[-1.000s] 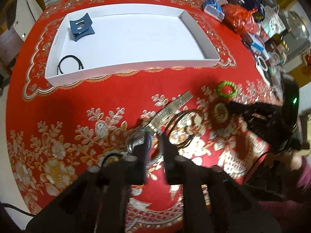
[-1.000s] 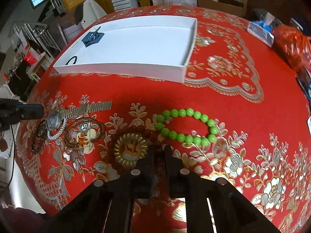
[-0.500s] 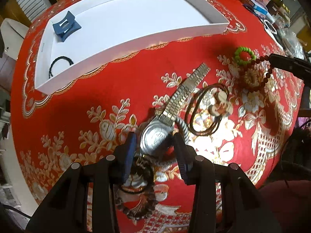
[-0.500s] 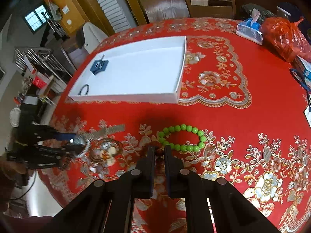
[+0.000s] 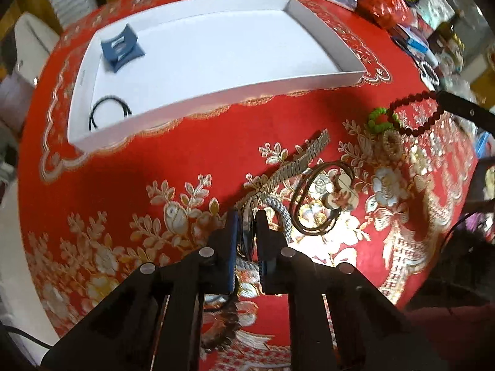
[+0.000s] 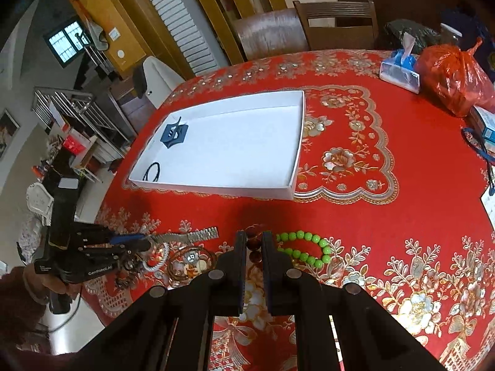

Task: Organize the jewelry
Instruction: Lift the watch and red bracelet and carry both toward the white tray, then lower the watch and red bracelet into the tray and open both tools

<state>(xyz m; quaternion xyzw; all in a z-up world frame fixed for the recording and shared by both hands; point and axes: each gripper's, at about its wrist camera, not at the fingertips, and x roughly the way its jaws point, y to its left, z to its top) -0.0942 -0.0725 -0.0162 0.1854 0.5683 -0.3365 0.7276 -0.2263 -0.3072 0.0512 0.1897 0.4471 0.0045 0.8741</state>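
Two grips are live at once, and each carries its own risk. The left gripper has just been closing, and its jaws now clamp the metal watch on edge at the case, with the link band trailing away flat on the red tablecloth. Thin round metal pinched across its rim can swivel or squirt out once it is raised, and the hanging band would swing. A grey cord and a brown cord loop with a small charm lie touching or just beside the case, so a lift could drag them along.

The right gripper is clenched on a dark red bead bracelet, which dangles clear of the cloth in the left wrist view. It hangs above the green bead bracelet and a gold ring-shaped piece; a low swing could snag or scatter them.

The white tray stands well apart across the table, holding a blue clip and a black hair tie. Its raised wall could catch a dangling strand that crosses too low.
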